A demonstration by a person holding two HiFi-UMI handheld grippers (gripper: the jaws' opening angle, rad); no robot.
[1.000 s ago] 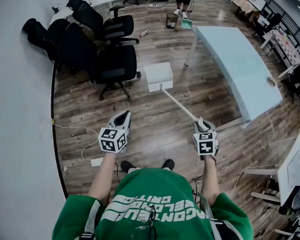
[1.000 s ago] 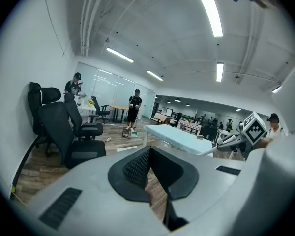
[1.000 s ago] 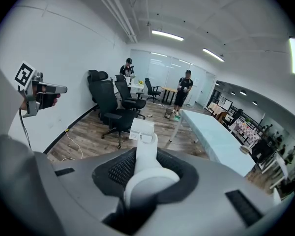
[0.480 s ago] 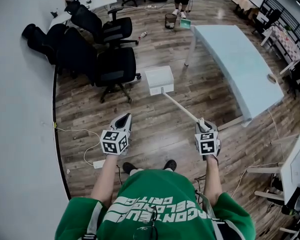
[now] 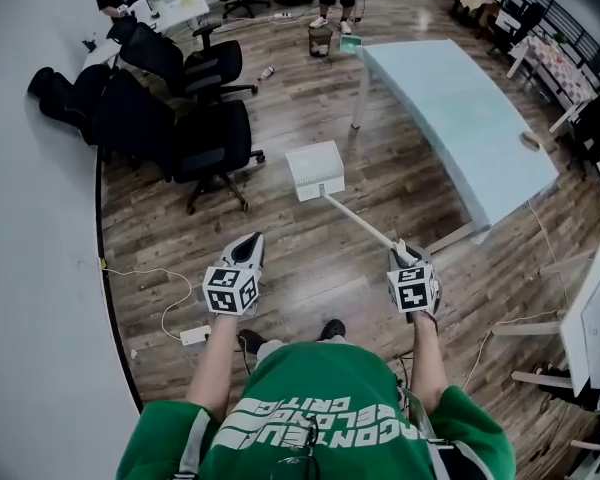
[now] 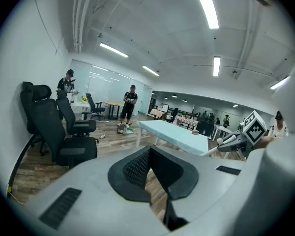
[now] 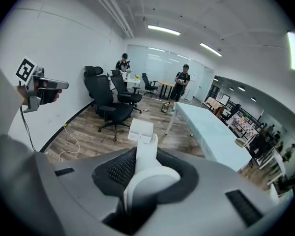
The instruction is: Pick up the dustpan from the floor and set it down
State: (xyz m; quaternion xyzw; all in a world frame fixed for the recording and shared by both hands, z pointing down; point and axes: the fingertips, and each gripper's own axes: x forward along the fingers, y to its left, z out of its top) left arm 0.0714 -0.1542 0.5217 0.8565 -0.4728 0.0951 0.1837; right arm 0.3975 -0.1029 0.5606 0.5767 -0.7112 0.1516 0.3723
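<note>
The right gripper [image 5: 403, 255] is clenched on the top end of the white dustpan [image 5: 315, 170]'s long handle [image 5: 360, 222]. In the right gripper view the handle [image 7: 146, 154] runs up between the two black pads, which press on it from both sides. The handle slopes away and down from the gripper, and the pan sits at its far end, over the wood floor [image 5: 310, 268]. Whether the pan touches the boards cannot be told. The pan lies between a black office chair [image 5: 212, 138] on the left and the near leg of the pale bench [image 5: 450, 118] on the right, apart from both. The left gripper [image 5: 248, 246] is held out beside the right one, well apart from the dustpan. Its jaws are closed tip to tip with nothing between them, as the left gripper view shows [image 6: 150, 151]. A white cable [image 5: 155, 278] trails along the floor's left edge by the wall, ending near a small white adapter [image 5: 193, 335]. Two people stand at the far end of the room, near a waste bin [image 5: 320, 40].
</note>
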